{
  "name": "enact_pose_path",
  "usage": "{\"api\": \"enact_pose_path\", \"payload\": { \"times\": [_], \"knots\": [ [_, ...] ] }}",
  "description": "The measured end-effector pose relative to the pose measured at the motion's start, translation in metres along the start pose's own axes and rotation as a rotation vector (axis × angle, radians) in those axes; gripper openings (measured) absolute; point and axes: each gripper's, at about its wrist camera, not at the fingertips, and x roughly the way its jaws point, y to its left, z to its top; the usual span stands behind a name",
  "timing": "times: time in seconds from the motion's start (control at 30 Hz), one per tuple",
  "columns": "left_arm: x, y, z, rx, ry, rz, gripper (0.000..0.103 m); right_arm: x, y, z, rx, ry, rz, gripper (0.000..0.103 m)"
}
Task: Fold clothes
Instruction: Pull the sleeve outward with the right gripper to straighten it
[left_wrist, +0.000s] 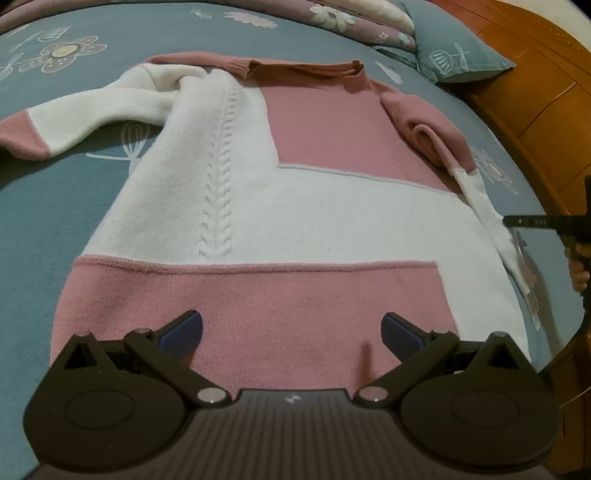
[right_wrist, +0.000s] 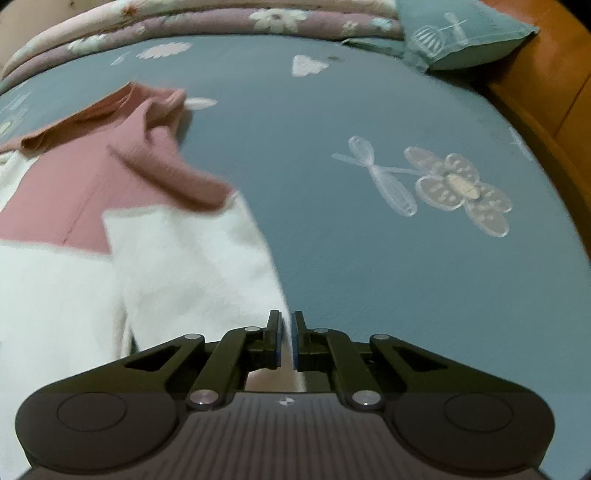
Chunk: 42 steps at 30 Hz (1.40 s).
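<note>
**Desk:** Where's the garment?

**Me:** The pink-and-white sweater (left_wrist: 258, 192) lies flat on the bed (left_wrist: 66, 206), collar toward the pillow (left_wrist: 461, 51) end and hem nearest my left tool (left_wrist: 291, 330). One sleeve (left_wrist: 85, 110) trails out to the side across the blue floral sheet.

**Desk:** And the left tool?

**Me:** Wide apart, poised over the pink hem band, nothing between its fingers.

**Desk:** The right one?

**Me:** My right tool (right_wrist: 287, 341) is drawn in to a thin slit at the edge of the other sleeve (right_wrist: 192, 258), the white part. That view is smeared, but I think a sliver of white knit is pinched between the pads. From the left camera its black finger (left_wrist: 532, 221) meets that sleeve's white cuff.
</note>
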Motion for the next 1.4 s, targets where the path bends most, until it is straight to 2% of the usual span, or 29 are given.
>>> {"api": "enact_pose_path", "payload": {
  "times": [0.17,0.2,0.27,0.33,0.37,0.5,0.57,0.67,0.7,0.73,0.83,1.0,1.2,1.4],
  "knots": [
    [0.000,0.002,0.001,-0.006,0.000,-0.007,0.102,-0.009,-0.013,0.021,-0.013,-0.042,-0.079,0.001],
    [0.000,0.002,0.001,-0.009,0.000,-0.008,0.102,-0.012,-0.016,0.023,-0.011,-0.041,-0.070,0.002],
    [0.000,0.003,0.001,-0.014,-0.001,-0.009,0.102,-0.010,-0.022,0.028,-0.008,-0.028,0.003,0.008],
    [0.000,0.002,0.001,-0.011,-0.001,-0.008,0.102,-0.008,-0.022,0.026,0.002,-0.033,0.074,0.022],
    [0.000,0.002,0.001,-0.009,-0.001,-0.008,0.102,-0.004,-0.021,0.023,-0.002,-0.017,0.102,0.024],
    [0.000,0.001,0.002,-0.002,0.001,-0.002,0.102,0.014,-0.013,0.004,-0.025,0.032,0.111,0.027],
    [0.001,0.000,0.002,0.001,0.002,0.003,0.102,0.019,-0.013,-0.001,-0.005,0.013,0.132,0.031],
    [0.001,-0.001,0.002,0.007,0.003,0.012,0.102,0.019,-0.007,-0.004,-0.013,0.002,0.127,0.028],
    [0.002,-0.002,0.002,0.010,0.002,0.015,0.102,0.018,-0.002,-0.004,-0.034,0.001,0.123,0.017],
    [0.002,-0.002,0.002,0.013,0.001,0.018,0.102,0.018,0.005,-0.005,-0.073,-0.002,0.115,0.013],
    [0.003,-0.004,0.002,0.024,0.005,0.031,0.102,0.014,0.019,-0.004,-0.135,-0.009,0.071,0.005],
    [0.004,-0.005,0.003,0.028,0.011,0.034,0.102,-0.004,0.011,0.010,-0.127,-0.065,-0.011,0.005],
    [0.004,-0.005,0.003,0.025,0.014,0.035,0.102,-0.010,-0.001,0.033,-0.218,-0.103,-0.231,0.005],
    [0.005,-0.007,0.005,0.027,0.025,0.047,0.102,0.016,-0.015,0.055,-0.267,-0.092,-0.412,0.005]
  ]
}}
